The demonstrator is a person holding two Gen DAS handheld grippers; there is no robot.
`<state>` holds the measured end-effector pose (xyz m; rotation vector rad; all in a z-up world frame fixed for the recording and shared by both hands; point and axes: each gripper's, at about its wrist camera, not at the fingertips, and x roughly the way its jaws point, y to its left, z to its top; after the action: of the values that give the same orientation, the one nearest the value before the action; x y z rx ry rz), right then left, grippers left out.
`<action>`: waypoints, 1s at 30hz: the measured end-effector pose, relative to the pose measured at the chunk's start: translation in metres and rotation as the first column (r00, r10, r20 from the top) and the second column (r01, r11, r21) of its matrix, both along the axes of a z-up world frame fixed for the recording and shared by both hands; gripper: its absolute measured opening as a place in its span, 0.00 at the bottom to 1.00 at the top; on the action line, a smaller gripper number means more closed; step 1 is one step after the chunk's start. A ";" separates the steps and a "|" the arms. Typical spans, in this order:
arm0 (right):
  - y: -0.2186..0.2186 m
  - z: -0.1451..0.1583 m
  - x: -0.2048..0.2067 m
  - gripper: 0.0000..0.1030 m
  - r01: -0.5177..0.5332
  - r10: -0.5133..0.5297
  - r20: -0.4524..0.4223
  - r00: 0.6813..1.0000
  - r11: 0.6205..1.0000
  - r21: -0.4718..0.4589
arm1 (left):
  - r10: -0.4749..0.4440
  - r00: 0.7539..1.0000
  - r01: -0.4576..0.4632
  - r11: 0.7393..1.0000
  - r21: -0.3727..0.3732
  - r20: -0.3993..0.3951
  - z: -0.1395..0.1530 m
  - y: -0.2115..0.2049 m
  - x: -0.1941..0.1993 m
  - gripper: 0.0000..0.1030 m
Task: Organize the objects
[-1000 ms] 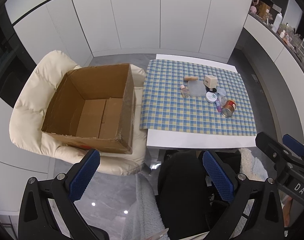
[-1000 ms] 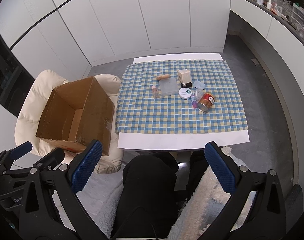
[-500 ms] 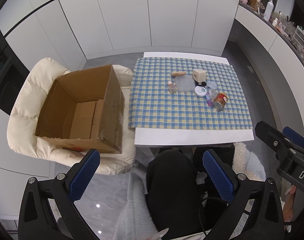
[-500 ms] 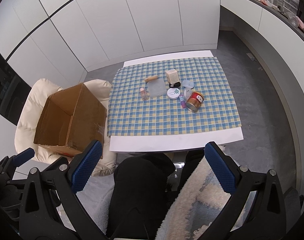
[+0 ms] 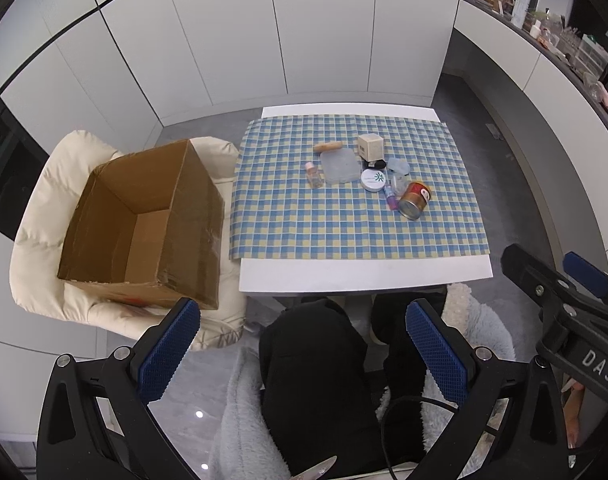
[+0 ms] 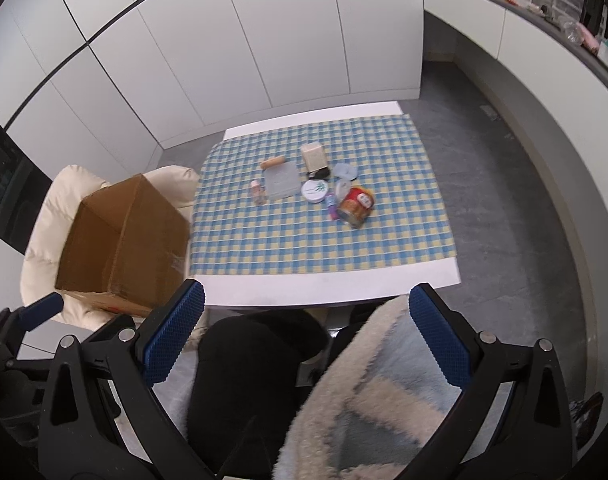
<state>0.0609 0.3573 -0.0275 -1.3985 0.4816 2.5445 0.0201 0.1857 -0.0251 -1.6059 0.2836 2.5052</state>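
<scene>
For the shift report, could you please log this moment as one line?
left gripper: open, idle | right gripper: open, idle | box: empty, on chair | items: clustered on table | phase: pre-reach

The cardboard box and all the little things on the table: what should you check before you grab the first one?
1. Cardboard box open, nothing seen inside: ok.
2. Left gripper open, holding nothing: ok.
3. Right gripper open, holding nothing: ok.
4. Either gripper near the items: not ok, both are held back over the lap.
5. Can lying on its side, may roll: not ok.
6. Small bottle has space around it: ok.
</scene>
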 end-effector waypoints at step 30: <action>0.100 -0.019 0.026 1.00 0.102 -0.103 -0.008 0.995 0.993 -0.062 | -0.012 0.998 0.011 1.000 0.026 0.055 -0.056 0.089 -0.026 1.00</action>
<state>0.0867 0.4577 -0.0462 -1.3437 0.6222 2.4769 -0.0059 0.2751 -0.0807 -1.6558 0.2528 2.4413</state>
